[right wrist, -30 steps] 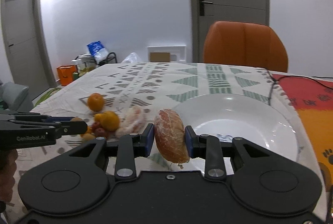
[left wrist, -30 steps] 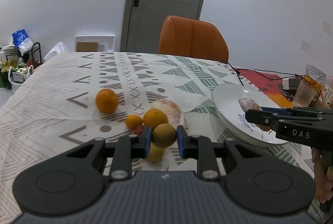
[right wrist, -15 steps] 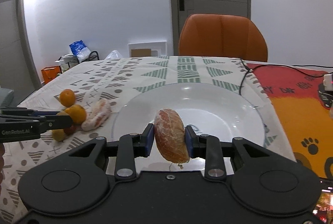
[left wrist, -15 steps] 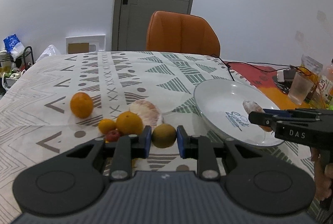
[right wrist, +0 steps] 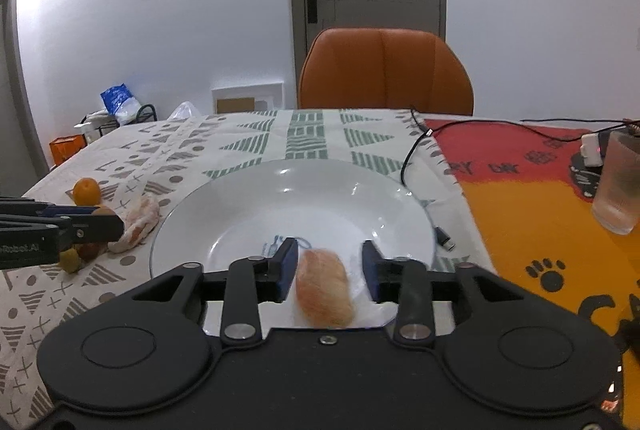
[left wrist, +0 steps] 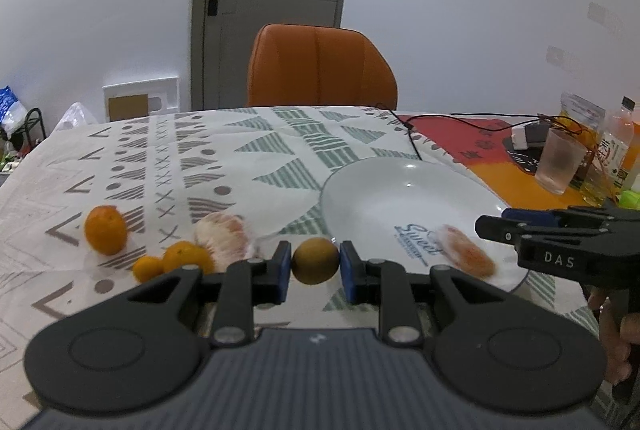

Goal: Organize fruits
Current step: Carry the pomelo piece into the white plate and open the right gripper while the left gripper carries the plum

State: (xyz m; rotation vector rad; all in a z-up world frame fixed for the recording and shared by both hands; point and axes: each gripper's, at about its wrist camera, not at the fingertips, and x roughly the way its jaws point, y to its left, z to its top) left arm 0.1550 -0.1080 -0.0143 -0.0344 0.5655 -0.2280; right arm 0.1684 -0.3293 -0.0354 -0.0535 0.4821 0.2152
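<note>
My left gripper [left wrist: 315, 266] is shut on a brownish-green round fruit [left wrist: 315, 260], held above the table just left of the white plate [left wrist: 380, 190]. My right gripper [right wrist: 330, 266] is open over the near part of the plate [right wrist: 304, 198]. A peeled pinkish citrus piece [right wrist: 325, 288] lies blurred between its fingers, free of both pads; it also shows in the left wrist view [left wrist: 466, 250]. Left of the plate lie an orange [left wrist: 105, 229], two smaller oranges [left wrist: 188, 257], and another peeled citrus piece [left wrist: 222, 233].
A patterned tablecloth [left wrist: 180, 166] covers the table. An orange chair [left wrist: 320, 66] stands at the far side. A black cable [right wrist: 416, 150] runs past the plate's right rim. A frosted cup [right wrist: 620, 182] and bottles [left wrist: 612, 154] stand on the red-orange mat at right.
My right gripper has opened and let go of the peeled citrus piece, which has dropped onto the plate. My left gripper has moved right toward the plate with the round fruit.
</note>
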